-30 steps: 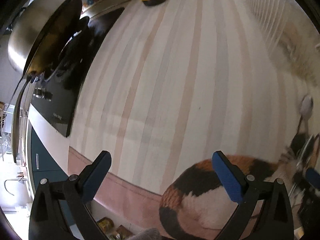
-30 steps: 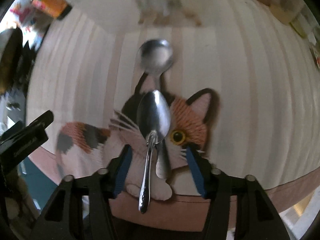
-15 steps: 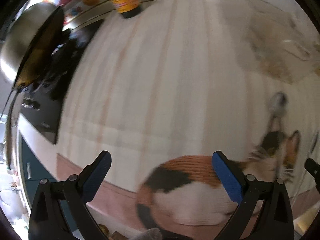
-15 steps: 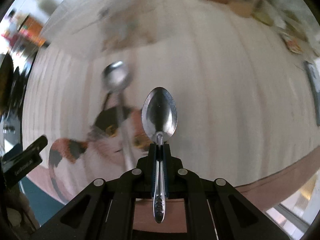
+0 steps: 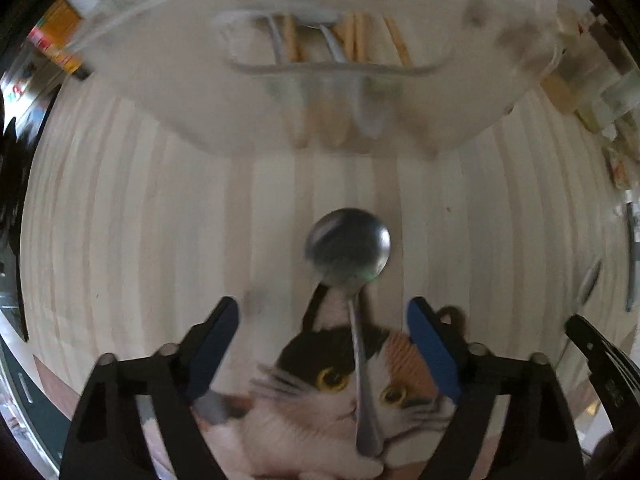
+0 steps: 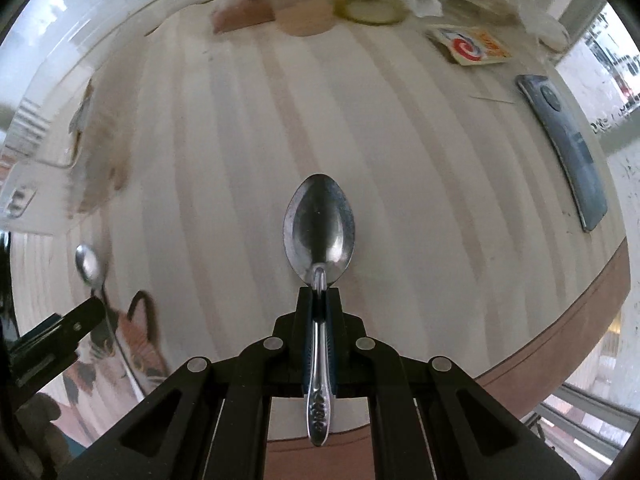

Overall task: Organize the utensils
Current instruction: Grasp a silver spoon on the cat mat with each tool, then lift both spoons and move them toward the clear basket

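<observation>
My right gripper (image 6: 319, 300) is shut on the handle of a steel spoon (image 6: 319, 236), held bowl forward above the striped counter. A second steel spoon (image 5: 347, 248) with a rounder bowl lies on the counter, its handle across a cat-face mat (image 5: 340, 392). My left gripper (image 5: 322, 320) is open, its blue pads either side of that spoon's handle, just above it. That spoon also shows at the left of the right wrist view (image 6: 89, 266). A clear utensil holder (image 5: 332, 80) with chopsticks and metal handles stands blurred at the back.
A phone (image 6: 564, 148) lies at the counter's right edge, with a sachet (image 6: 472, 46) and jars (image 6: 308, 8) at the back. The right gripper's tip (image 5: 600, 356) and held spoon (image 5: 588, 284) show at the right of the left wrist view. The counter edge is close in front.
My left gripper swung right from the stove side to straddle the round spoon. My right gripper closed on the other spoon, lifted it off the mat and carried it right.
</observation>
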`<state>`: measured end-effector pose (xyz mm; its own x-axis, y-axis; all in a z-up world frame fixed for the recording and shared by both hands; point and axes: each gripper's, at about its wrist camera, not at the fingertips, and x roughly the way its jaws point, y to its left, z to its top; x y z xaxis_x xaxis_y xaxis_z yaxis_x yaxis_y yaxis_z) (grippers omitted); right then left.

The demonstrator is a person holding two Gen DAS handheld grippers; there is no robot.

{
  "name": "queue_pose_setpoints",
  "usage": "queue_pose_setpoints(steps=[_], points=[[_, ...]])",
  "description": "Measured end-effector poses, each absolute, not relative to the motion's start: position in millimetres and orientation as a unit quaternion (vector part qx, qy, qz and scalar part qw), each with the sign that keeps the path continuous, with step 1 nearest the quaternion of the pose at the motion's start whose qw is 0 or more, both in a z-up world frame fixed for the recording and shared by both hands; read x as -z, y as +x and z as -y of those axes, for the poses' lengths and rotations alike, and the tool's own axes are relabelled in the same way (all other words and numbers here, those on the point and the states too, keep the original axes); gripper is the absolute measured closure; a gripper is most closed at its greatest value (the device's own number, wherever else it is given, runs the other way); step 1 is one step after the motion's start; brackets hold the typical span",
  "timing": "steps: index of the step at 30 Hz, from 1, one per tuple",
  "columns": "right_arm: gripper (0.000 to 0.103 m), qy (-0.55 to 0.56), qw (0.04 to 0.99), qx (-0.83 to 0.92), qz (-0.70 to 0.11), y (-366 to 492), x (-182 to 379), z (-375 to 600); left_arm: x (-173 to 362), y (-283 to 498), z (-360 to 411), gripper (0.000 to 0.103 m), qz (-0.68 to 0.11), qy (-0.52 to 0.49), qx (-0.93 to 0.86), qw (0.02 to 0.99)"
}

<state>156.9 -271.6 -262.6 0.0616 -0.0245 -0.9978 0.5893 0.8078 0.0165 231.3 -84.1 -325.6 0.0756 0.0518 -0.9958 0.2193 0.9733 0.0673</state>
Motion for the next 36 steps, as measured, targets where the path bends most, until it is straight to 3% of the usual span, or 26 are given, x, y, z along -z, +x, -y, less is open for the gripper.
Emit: queue_pose_setpoints(steps=[2, 4, 7, 9, 20, 36], points=[[0.097, 0.22, 0.694, 0.223, -0.649, 154.4, 264.8, 281.7, 324.3, 233.1, 89.6, 0.028, -0.663, 0.097, 0.055, 0.74], [0.097, 0.22, 0.691, 0.223, -0.651, 153.6, 269.4, 293.2, 322.7, 234.3, 94.6, 0.051, -0.657, 0.085, 0.067, 0.746], [0.097, 0.212, 0.695, 0.219, -0.651, 153.7, 276.5, 286.8, 320.9, 235.5, 104.9, 0.075, -0.648, 0.096, 0.074, 0.752], [0.096, 0.204, 0.696, 0.217, -0.653, 155.1, 277.9, 285.0, 321.8, 235.6, 108.4, 0.1, -0.646, 0.099, 0.083, 0.752], [0.097, 0.192, 0.698, 0.178, -0.666, 156.6, 270.8, 253.4, 331.6, 205.5, 87.2, 0.101, -0.651, 0.125, 0.09, 0.743], [0.097, 0.2, 0.703, 0.104, -0.674, 178.1, 274.0, 207.9, 326.0, 196.5, -5.0, 0.103, -0.676, 0.04, 0.055, 0.734]])
